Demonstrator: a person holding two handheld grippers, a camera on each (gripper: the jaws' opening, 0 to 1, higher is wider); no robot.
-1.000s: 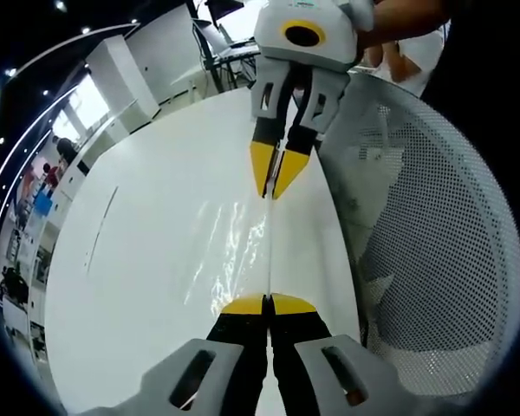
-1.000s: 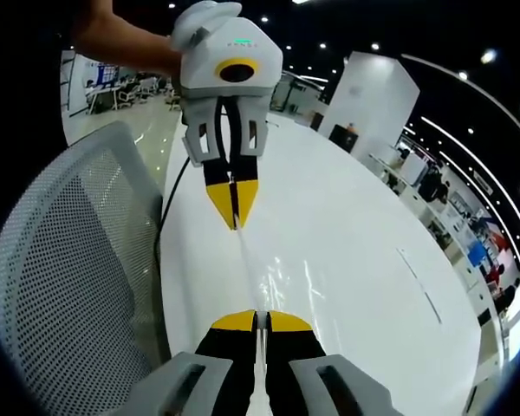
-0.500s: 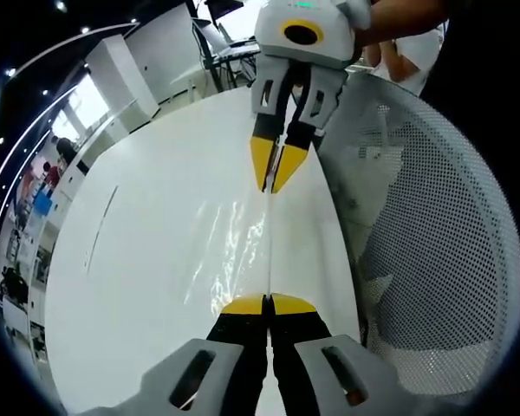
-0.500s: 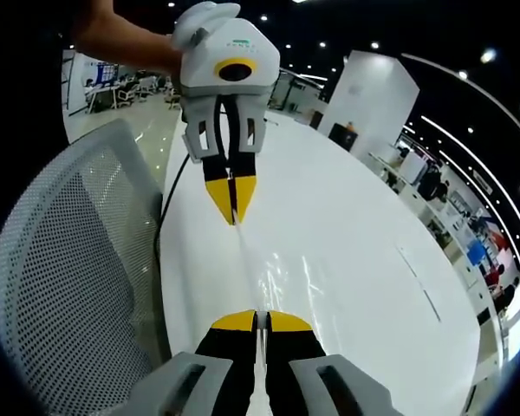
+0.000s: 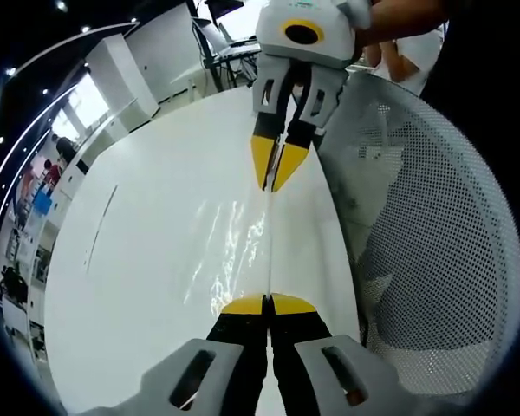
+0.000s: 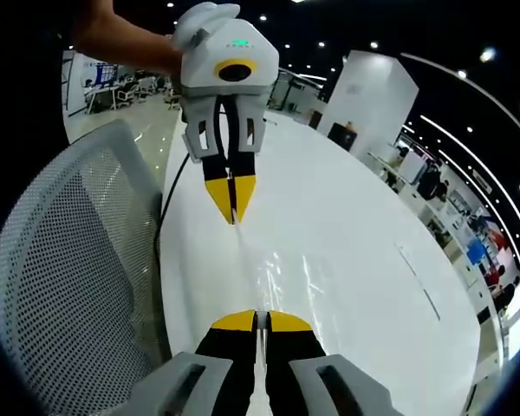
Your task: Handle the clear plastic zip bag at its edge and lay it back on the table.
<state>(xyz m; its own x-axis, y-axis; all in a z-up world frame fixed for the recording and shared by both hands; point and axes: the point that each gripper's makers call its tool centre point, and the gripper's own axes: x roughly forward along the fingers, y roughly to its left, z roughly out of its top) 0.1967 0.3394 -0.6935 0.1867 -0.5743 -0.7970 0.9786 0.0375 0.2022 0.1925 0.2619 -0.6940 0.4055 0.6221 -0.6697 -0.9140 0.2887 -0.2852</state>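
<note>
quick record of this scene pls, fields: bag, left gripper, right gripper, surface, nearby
bag: clear zip bag, edge stretched taut between both grippers, above the table
left gripper: shut on one end of bag edge
right gripper: shut on the other end
surface: white table
nearby: white mesh chair beside table
</note>
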